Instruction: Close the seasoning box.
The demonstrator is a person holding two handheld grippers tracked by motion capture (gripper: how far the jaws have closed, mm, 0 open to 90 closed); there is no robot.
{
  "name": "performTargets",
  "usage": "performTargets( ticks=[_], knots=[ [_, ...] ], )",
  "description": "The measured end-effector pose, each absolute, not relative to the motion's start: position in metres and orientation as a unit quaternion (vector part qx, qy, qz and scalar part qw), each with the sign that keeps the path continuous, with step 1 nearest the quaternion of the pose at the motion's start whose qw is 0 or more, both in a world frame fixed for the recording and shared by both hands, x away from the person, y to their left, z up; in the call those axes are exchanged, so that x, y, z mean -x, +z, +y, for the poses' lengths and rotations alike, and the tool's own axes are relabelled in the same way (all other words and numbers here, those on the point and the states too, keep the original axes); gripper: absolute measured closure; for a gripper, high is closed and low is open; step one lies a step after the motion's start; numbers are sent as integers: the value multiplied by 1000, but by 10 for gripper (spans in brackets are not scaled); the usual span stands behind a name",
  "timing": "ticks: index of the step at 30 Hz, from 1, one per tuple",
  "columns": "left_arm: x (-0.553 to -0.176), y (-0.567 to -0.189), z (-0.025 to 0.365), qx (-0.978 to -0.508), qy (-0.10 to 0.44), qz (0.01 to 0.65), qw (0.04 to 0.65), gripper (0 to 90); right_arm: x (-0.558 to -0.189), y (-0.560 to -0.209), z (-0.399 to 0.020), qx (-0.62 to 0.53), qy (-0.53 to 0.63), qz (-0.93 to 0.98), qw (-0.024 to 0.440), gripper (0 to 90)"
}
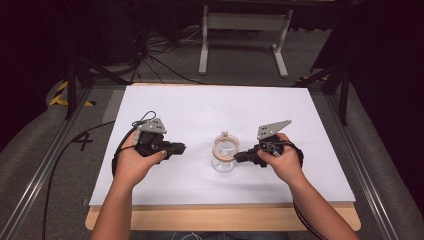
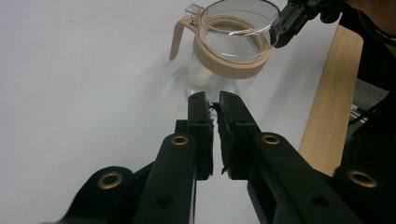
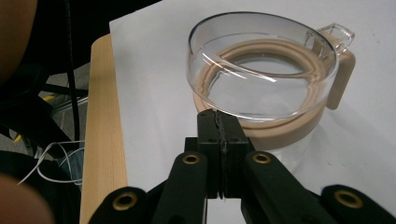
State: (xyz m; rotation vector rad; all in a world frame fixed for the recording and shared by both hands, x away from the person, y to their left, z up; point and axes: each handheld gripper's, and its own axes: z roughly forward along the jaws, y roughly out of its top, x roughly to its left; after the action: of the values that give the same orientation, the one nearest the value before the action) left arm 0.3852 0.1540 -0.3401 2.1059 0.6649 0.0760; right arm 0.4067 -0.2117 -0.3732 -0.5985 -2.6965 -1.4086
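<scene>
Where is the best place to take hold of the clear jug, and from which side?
Probably the beige handle of the clear jug: it stands off the wall at the far side, so a hand-held gripper could close across it from behind. The round glass rim looks wide and slippery.

Black tongs (image 2: 216, 105) with brass-ringed screw holes, grey three-cornered top plates, trailing black cables; bare forearms.

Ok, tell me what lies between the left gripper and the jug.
Nothing: in the left gripper view, bare white tabletop separates the left gripper from the jug. The high view agrees.
</scene>
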Motion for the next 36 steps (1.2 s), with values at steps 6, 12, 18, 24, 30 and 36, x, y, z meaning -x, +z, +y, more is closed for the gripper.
performTargets(
  ticks=[6, 12, 18, 24, 30, 36],
  knots=[
    [-386, -344, 155, -852, 26, 271, 447, 832, -407, -376, -213, 194, -444, -874, 26, 898],
    [-388, -347, 156, -855, 21, 272, 442, 827, -407, -378, -213, 194, -437, -878, 31, 898],
    [-389, -349, 157, -853, 18, 276, 442, 821, -406, -378, -215, 193, -432, -881, 30, 898],
    [-390, -348, 158, -843, 32, 285, 456, 743, -403, -364, -224, 191, -455, -870, 7, 879],
    [-389, -349, 164, -828, 41, 306, 468, 682, -402, -348, -243, 208, -488, -847, -25, 783],
    [-390, -352, 172, -823, 59, 319, 466, 631, -407, -337, -277, 244, -505, -826, -56, 639]
  ],
)
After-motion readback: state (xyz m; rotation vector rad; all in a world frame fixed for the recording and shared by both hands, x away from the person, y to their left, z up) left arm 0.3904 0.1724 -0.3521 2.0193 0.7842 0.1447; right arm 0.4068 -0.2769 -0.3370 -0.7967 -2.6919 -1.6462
